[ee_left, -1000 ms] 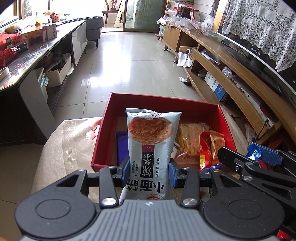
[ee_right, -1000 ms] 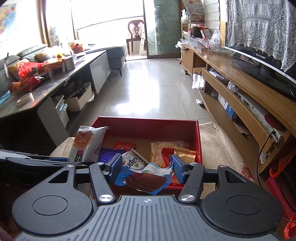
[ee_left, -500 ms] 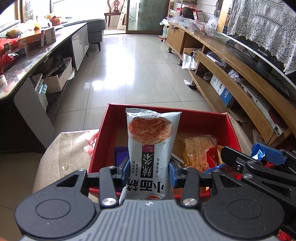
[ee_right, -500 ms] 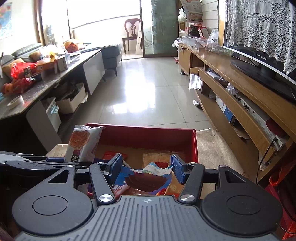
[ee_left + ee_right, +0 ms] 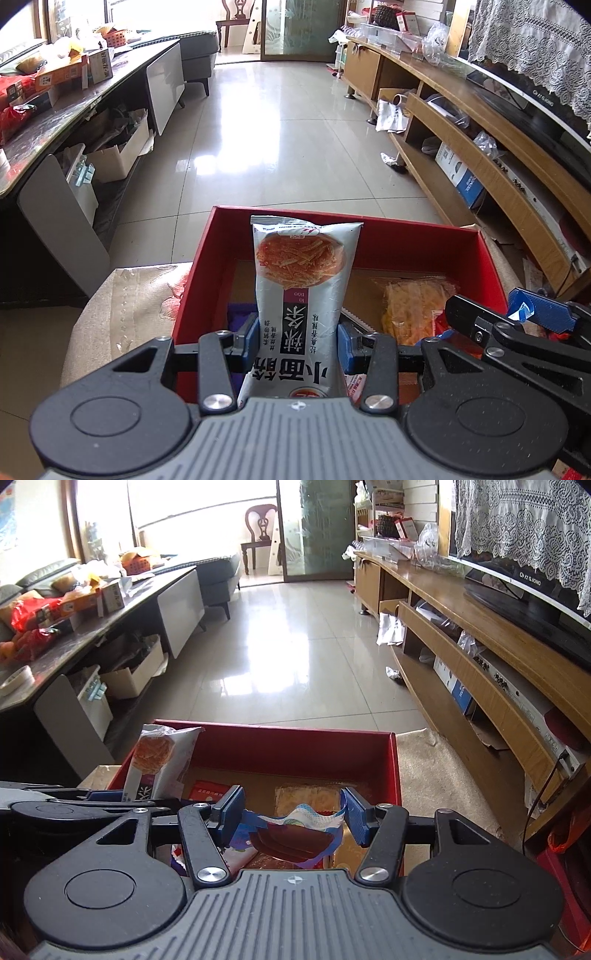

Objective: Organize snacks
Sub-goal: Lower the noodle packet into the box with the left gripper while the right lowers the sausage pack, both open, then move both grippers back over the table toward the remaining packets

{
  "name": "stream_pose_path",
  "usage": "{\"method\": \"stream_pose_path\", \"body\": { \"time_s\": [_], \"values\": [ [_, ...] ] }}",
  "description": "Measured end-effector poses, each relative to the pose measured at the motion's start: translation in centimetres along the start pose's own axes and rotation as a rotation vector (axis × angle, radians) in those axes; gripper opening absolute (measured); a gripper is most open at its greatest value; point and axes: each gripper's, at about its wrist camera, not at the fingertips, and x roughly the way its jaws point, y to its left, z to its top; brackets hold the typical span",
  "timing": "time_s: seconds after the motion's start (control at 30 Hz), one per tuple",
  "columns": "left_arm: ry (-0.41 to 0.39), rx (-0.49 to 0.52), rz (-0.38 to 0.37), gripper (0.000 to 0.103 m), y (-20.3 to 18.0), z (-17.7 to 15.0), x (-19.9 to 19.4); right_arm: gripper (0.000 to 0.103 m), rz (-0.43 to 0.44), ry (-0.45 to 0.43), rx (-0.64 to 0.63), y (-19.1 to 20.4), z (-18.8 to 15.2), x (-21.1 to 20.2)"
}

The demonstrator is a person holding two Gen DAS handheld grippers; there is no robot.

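Left wrist view: we hold snacks over the red box (image 5: 369,236).
Our left gripper (image 5: 297,338) clamps the white packet (image 5: 301,295); our right gripper (image 5: 293,812) clamps the blue packet (image 5: 295,834).

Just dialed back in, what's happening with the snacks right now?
Both hands are loaded over the red box. The left hand-held gripper is clamped on a tall white noodle-snack pouch; the right hand-held gripper holds a blue biscuit packet. An orange snack bag already lies inside.
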Motion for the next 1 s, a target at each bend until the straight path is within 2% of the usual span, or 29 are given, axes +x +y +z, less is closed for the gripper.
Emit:
{"method": "stream_pose_path", "body": {
  "time_s": [0.4,0.5,0.63,0.8,0.9,1.0],
  "values": [
    [0.038,0.000,0.045,0.038,0.5,-0.1,2.5,0.065,0.026,0.051,0.018,-0.2,-0.3,2.3],
    [0.053,-0.007,0.056,0.038,0.8,-0.2,3.2,0.070,0.025,0.059,0.021,-0.2,-0.5,3.3],
    [0.046,-0.004,0.055,0.045,0.7,-0.1,3.2,0.076,0.001,0.058,0.011,-0.5,-0.5,4.0],
    [0.027,0.001,0.044,0.053,0.3,-0.1,2.1,0.079,-0.029,0.019,0.036,-1.9,0.1,2.9],
    [0.024,0.010,0.020,0.054,0.0,-0.4,1.0,0.084,-0.059,-0.013,0.051,-3.1,0.5,1.3],
    [0.025,0.038,-0.022,0.055,-0.7,-1.3,-0.4,0.084,-0.079,-0.026,0.063,-4.4,0.5,-0.3]
  ]
}}
